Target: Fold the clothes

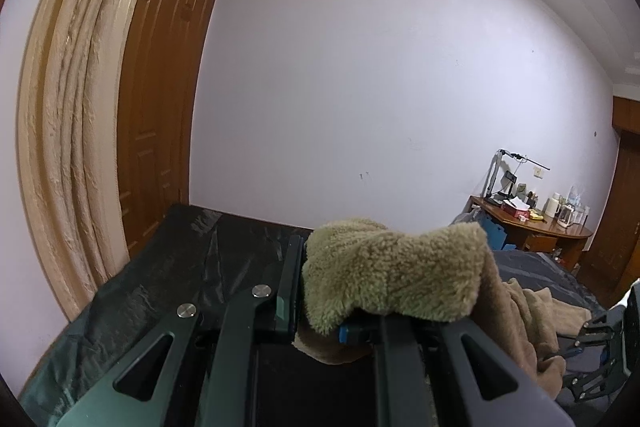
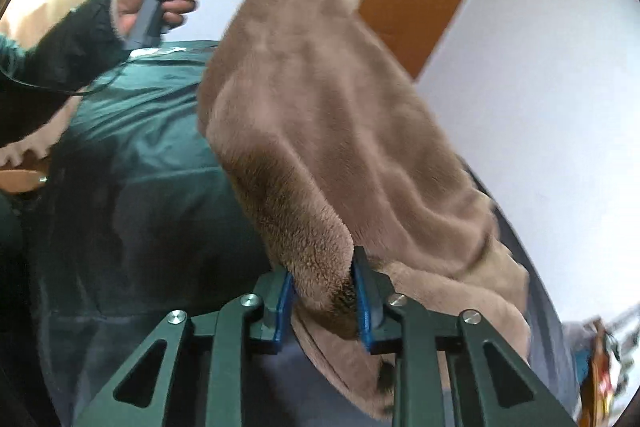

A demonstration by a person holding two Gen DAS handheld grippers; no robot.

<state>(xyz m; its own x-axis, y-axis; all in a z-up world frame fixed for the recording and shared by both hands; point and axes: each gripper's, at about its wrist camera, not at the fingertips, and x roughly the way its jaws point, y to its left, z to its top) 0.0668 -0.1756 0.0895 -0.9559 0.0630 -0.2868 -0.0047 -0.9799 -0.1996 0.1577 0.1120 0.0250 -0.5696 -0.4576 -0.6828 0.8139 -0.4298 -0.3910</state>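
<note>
The right hand-held gripper point(image 2: 324, 301) is clamped on a thick hem of the soft, light fleece garment point(image 2: 320, 99); the left hand-held gripper point(image 1: 320, 291), at eleven o'clock, is clenched on another edge, the garment hung between them above the bed point(image 2: 140, 131).

A dark green sheet point(image 1: 168, 267) with a plastic sheen covers the flat surface in the foreground, creased in places. Behind it stands a plain white wall point(image 1: 380, 87). To the left is a brown wooden door point(image 1: 168, 87), partly hidden by a beige curtain point(image 1: 76, 107) hanging in long folds. Far off to the right, a wooden desk point(image 1: 540, 231) sits against the wall, crowded with small items: a desk lamp point(image 1: 516, 163), a red box point(image 1: 516, 209), a white jug point(image 1: 554, 205) and some bottles too small to tell apart.
</note>
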